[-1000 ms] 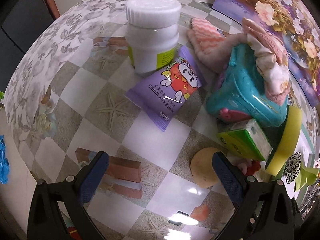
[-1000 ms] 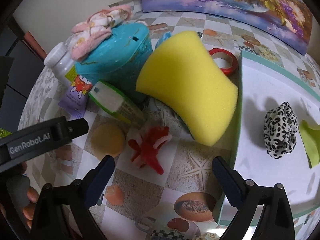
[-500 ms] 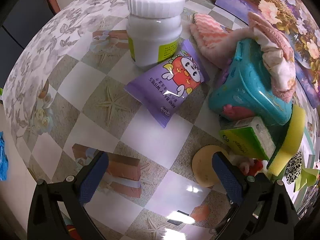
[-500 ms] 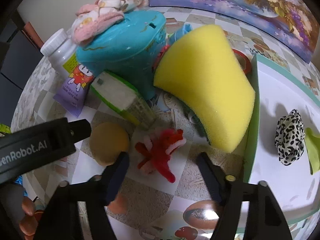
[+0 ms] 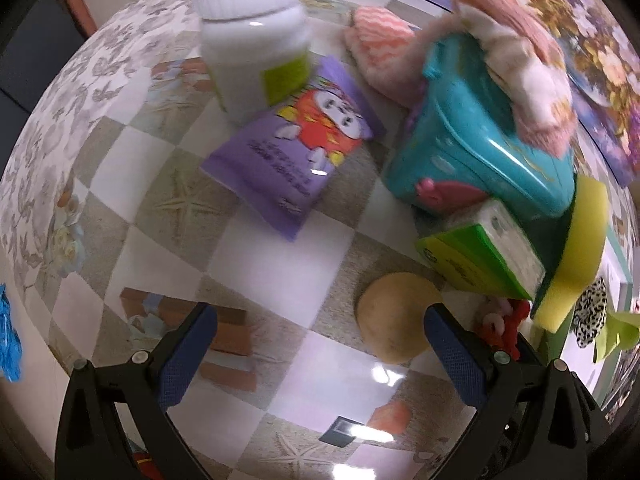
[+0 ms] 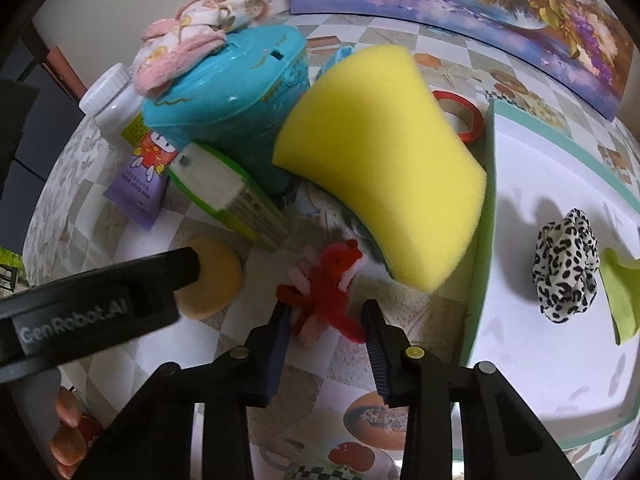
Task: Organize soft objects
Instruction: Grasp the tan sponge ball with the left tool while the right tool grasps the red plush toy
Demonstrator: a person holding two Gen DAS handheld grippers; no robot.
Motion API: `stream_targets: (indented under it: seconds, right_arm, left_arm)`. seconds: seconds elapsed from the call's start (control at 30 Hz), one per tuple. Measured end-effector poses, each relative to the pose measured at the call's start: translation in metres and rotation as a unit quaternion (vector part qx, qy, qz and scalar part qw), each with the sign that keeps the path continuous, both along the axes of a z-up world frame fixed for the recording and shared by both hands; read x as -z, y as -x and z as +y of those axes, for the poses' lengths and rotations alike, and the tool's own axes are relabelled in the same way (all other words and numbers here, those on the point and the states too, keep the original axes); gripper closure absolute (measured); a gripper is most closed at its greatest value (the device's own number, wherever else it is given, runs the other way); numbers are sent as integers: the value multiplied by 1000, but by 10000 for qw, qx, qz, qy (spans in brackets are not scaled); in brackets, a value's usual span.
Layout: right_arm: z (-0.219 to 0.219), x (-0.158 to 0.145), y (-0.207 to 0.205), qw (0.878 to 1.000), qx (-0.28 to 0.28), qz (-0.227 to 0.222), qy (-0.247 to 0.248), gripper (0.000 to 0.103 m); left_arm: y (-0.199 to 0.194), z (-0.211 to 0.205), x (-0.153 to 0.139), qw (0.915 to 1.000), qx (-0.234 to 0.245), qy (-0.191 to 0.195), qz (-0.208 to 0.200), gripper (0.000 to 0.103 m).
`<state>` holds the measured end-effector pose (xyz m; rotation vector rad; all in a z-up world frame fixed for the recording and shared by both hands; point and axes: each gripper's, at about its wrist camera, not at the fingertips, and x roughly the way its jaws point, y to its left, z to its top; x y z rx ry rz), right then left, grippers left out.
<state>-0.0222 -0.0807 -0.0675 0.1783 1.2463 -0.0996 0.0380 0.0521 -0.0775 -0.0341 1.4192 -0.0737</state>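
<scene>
Right claw (image 6: 325,314): pointed steeply down, jaws just been closing, now narrowed onto a red fuzzy twist (image 6: 324,292), with a pad touching it on either side. Lying flat on the tabletop (image 5: 280,264), that twist, near the middle, just outside the left rim of a white tray (image 6: 480,240).

Left claw (image 5: 320,316): aimed straight down, spread wide, nothing between the pads, only bare checkered tabletop beneath. Just beside its right finger, a round tan puff (image 5: 396,316), flat on the tabletop and close to the red twist.

Behind the twist, leaning tilted with its low end against the tray's rim, a yellow sponge (image 6: 380,168). Left of it a teal box (image 6: 232,96), with a pink cloth (image 6: 192,44) draped over the lid. Propped against the box's front, a green tissue pack (image 6: 228,192). Further toward the tabletop's left edge, a white bottle (image 5: 252,32), upright, and a purple wipes packet (image 5: 296,152) with one end resting against the bottle. Behind those, a pink striped cloth (image 5: 380,40).

Inside the tray, well apart from the twist: a spotted scrunchie (image 6: 566,268) and, just beside it, a green cloth piece (image 6: 622,292). Beyond the sponge, partly hidden, a red tape ring (image 6: 464,116). Along the tabletop's far edge, a flower painting (image 6: 480,8).
</scene>
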Motion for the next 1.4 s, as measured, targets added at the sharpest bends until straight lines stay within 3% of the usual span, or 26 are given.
stream_targets:
  seconds: [0.53, 0.67, 0.73, 0.83, 1.03, 1.4]
  right_arm:
    - [-11, 4, 18, 9998, 82, 156, -105, 67]
    - [-13, 5, 22, 9997, 130, 172, -133, 67]
    - [-11, 6, 20, 9996, 152, 175, -143, 67]
    - [-16, 5, 22, 9995, 180, 177, -164, 67]
    - [-20, 9, 18, 9993, 239, 181, -218, 67]
    - [-26, 13, 20, 9987, 302, 220, -358, 67]
  left_arm:
    - [-3, -43, 18, 9991, 410, 119, 1, 0]
    - [-4, -48, 20, 9990, 440, -53, -106, 2]
    - [-4, -55, 21, 9980, 550, -239, -178, 5]
    - [-1, -62, 18, 9972, 667, -207, -262, 14]
    - [8, -89, 8, 9928, 1103, -135, -440, 49]
    - [24, -100, 1, 9941, 1064, 4, -210, 51]
